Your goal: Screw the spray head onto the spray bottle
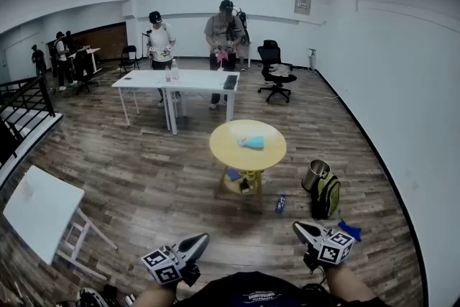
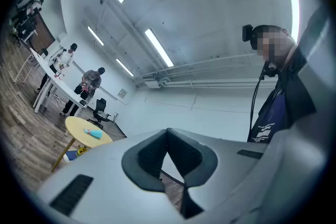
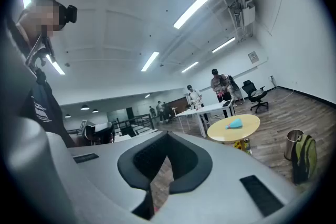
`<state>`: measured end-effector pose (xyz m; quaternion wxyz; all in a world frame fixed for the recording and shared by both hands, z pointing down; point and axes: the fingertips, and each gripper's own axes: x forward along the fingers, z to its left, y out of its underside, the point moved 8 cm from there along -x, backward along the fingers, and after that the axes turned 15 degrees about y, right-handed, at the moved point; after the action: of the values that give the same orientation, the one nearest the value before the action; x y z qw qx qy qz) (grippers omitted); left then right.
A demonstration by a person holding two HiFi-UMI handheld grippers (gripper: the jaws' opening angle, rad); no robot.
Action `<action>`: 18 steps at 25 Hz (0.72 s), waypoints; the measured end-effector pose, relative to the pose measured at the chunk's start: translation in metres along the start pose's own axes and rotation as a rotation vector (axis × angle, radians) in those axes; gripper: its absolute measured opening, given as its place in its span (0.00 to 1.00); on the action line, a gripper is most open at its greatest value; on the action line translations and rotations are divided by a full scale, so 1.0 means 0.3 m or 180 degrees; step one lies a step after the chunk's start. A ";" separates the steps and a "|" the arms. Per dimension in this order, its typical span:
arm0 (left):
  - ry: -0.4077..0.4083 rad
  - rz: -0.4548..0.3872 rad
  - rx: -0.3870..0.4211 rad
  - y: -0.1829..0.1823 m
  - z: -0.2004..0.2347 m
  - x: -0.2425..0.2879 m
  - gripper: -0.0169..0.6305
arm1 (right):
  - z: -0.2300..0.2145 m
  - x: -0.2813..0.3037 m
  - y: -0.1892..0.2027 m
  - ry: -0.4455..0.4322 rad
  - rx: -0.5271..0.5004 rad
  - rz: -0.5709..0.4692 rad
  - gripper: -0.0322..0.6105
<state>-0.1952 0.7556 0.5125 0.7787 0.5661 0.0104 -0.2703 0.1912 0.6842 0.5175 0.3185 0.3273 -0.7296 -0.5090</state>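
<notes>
Light blue tapered spray bottle [image 1: 251, 143] lies on a round yellow tabletop [image 1: 226, 152], well apart from both grippers.
The bottle rests on its side near the tabletop's middle. In the head view its long axis runs left to right, narrow end to the left; it is too small to tell whether a spray head is fitted. The left gripper [image 1: 203, 238] and right gripper [image 1: 297, 228] are held low, close to the person's body, tips angled inward; the left tilts slightly upward, the right sits about level. Each has its jaws pressed together on nothing. A metal bin [image 1: 315, 175] and a green backpack [image 1: 327, 196] stand on the wood floor [image 1: 144, 176] beside the tabletop.
</notes>
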 end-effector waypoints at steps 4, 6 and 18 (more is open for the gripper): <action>-0.0024 -0.0015 -0.0004 0.015 0.004 0.011 0.04 | -0.017 0.001 0.001 -0.0031 -0.0016 0.0017 0.04; -0.0025 -0.0016 -0.0004 0.009 0.002 0.014 0.04 | -0.013 0.003 -0.006 -0.0034 -0.0012 0.0035 0.04; -0.0072 -0.0099 -0.0038 0.018 0.018 -0.007 0.04 | -0.029 0.036 -0.013 -0.0013 0.0057 0.0040 0.04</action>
<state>-0.1963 0.7528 0.5198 0.7779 0.5581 0.0120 -0.2887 0.1925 0.6698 0.5178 0.3172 0.3245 -0.7369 -0.5010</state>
